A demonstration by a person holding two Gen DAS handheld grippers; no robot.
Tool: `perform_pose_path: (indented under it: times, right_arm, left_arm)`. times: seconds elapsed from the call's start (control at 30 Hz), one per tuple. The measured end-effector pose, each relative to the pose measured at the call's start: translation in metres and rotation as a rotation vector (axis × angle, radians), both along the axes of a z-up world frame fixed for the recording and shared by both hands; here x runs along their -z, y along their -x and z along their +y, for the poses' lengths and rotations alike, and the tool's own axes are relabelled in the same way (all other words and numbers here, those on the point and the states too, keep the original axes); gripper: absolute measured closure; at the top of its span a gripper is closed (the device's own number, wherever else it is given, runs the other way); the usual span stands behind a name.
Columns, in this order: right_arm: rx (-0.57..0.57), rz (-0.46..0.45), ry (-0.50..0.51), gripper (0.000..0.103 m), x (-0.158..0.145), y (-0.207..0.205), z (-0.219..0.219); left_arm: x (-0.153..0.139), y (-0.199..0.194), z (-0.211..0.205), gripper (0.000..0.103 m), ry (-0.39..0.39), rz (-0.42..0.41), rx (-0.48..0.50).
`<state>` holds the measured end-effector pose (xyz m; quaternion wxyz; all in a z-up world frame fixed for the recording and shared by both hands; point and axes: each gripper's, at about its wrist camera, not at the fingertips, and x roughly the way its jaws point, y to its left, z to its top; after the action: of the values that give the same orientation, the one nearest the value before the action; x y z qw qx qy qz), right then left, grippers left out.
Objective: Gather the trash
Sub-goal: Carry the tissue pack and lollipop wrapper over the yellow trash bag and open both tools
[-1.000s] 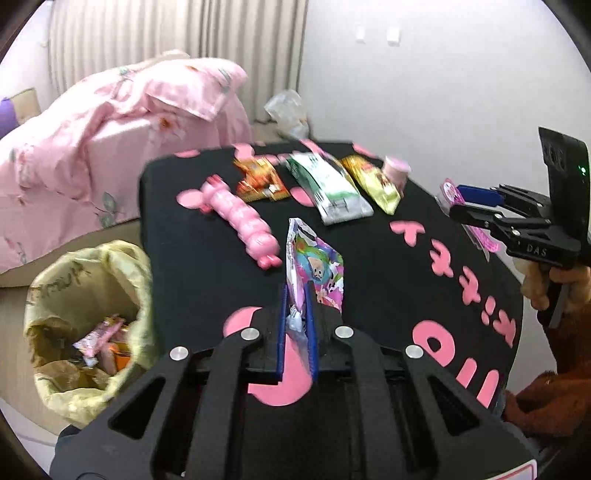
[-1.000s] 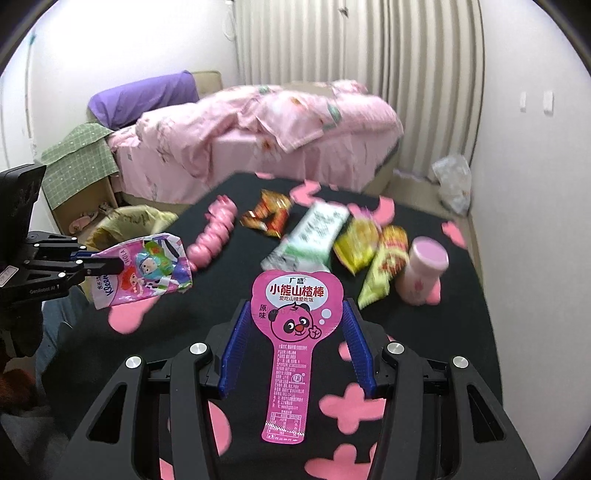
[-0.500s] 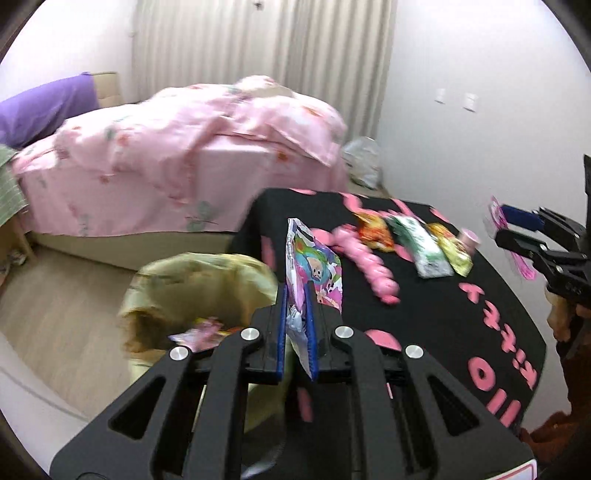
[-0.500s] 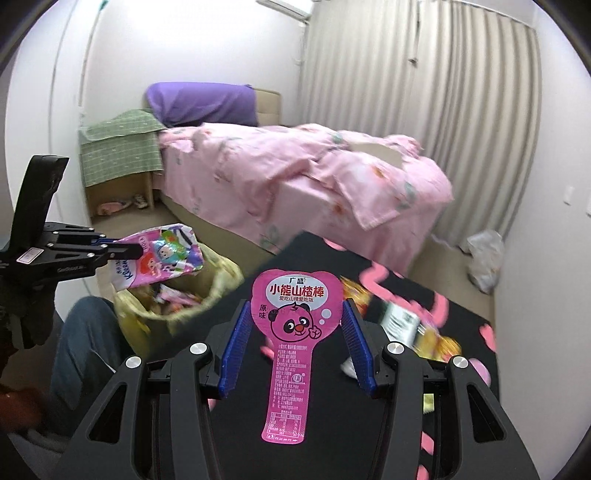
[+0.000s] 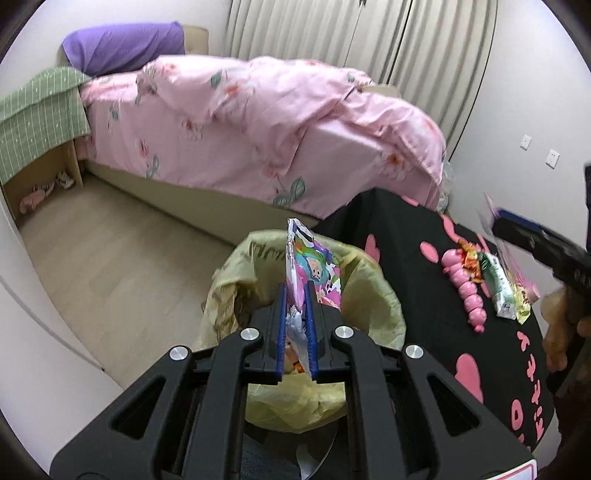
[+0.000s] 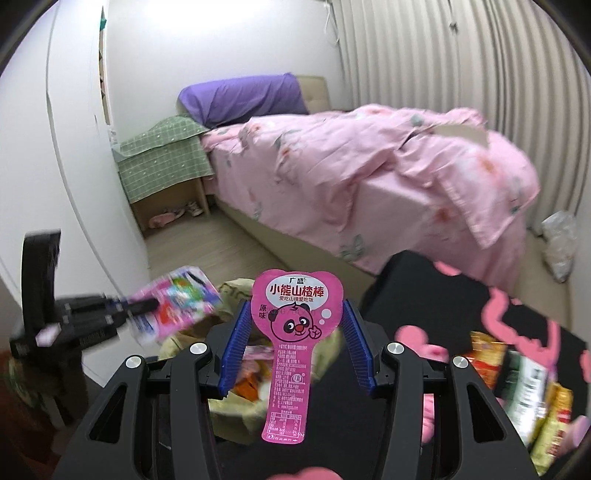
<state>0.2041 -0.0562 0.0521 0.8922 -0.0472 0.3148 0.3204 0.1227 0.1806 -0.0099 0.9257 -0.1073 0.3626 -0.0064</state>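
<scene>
— Nearest the left camera, what do the tongs hold?

— Left gripper (image 5: pixel 295 325) has its blue pads pressed together on a colourful snack wrapper (image 5: pixel 314 269); the wrapper stands on edge above the yellow-lined trash bin (image 5: pixel 369 291), whose lower rim is hidden behind the gripper's black frame; inside the bin only scraps of orange and pink litter show, too cut off to name.

— And the right one?

— Right gripper (image 6: pixel 295 347) stands with its jaws spread wide, yet the pink heart-shaped lollipop wrapper (image 6: pixel 293 332) sits between them, its broad head touching both pads, so it is pinched across its width; its tail hangs down over the frame; below it the same bin (image 6: pixel 236 288) is mostly covered.

— Beyond that?

— From the right wrist view the left gripper and its wrapper are smeared by blur at the left edge; on the black table with pink shapes (image 5: pixel 406 240) lie a pink segmented toy (image 5: pixel 463 291), a green-and-white packet (image 5: pixel 498 288) and an orange wrapper (image 5: pixel 469 258), partly overlapped; the right gripper's tip cuts into the left wrist view at its right edge, blurred; farthest stand the bed with pink quilt (image 5: pixel 258 129) and the curtains (image 5: pixel 369 33).
</scene>
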Motion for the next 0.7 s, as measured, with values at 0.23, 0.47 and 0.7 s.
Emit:
perform_pose_path:
  times: [0.23,0.47,0.7]
  right_arm:
    - [-0.044,0.091,0.003,0.056,0.033,-0.028,0.041]
    - [-0.072,0.157,0.018,0.055,0.067,-0.044,0.063]
    - [-0.106,0.206,0.001,0.055,0.085,-0.060,0.069]
  left_arm:
    - [0.029,-0.010,0.009,0.094,0.026,0.052,-0.017]
    - [0.045,-0.017,0.019,0.094,0.094,0.072,-0.019]
    - [0.054,-0.027,0.021,0.094,0.126,0.098,0.002]
